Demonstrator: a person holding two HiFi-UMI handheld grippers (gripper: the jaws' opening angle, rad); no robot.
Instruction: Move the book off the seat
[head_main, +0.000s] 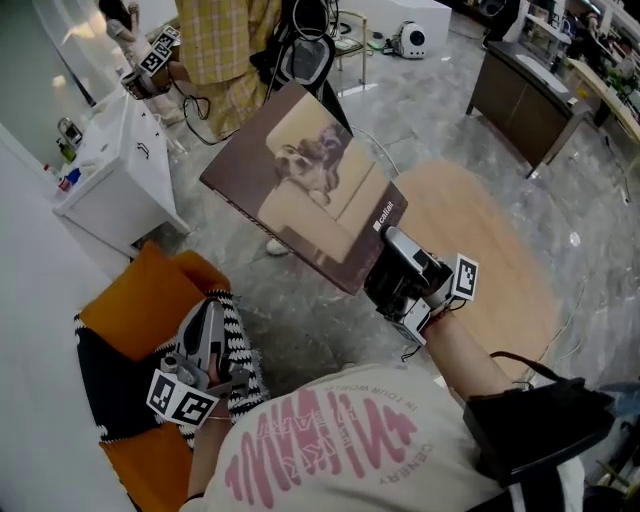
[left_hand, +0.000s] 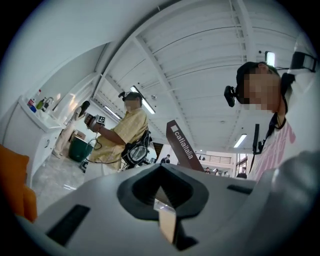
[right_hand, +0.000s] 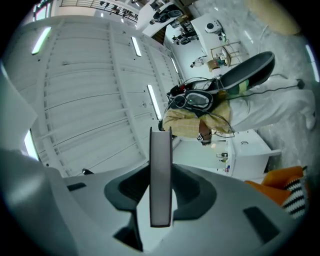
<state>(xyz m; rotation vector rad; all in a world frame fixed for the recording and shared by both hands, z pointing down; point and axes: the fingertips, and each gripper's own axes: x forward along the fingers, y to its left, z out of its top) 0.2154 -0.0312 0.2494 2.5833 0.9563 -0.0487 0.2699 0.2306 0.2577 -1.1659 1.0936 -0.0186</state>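
- Hanging in mid-air, clear of the seat, is the brown hardcover book with a pale dog picture on its cover (head_main: 300, 185); it tilts over the grey marbled floor (head_main: 300, 320).
- My right gripper (head_main: 392, 262) has it by the lower corner: in the right gripper view the book's edge stands upright between the two jaws, which are closed onto it from both sides.
- My left gripper (head_main: 205, 345) sits low on the other side, well apart from the book. Its jaws show only a narrow slit between them, and I see nothing held there.
- Beneath that gripper is the orange upholstered seat (head_main: 140, 300), with a black-and-white striped cushion (head_main: 238, 345) lying on it.
- Right of the book stands a round pale wooden table (head_main: 490, 250).
- Farther back I see a white cabinet (head_main: 120, 185) and a person in a yellow checked shirt (head_main: 225, 40).
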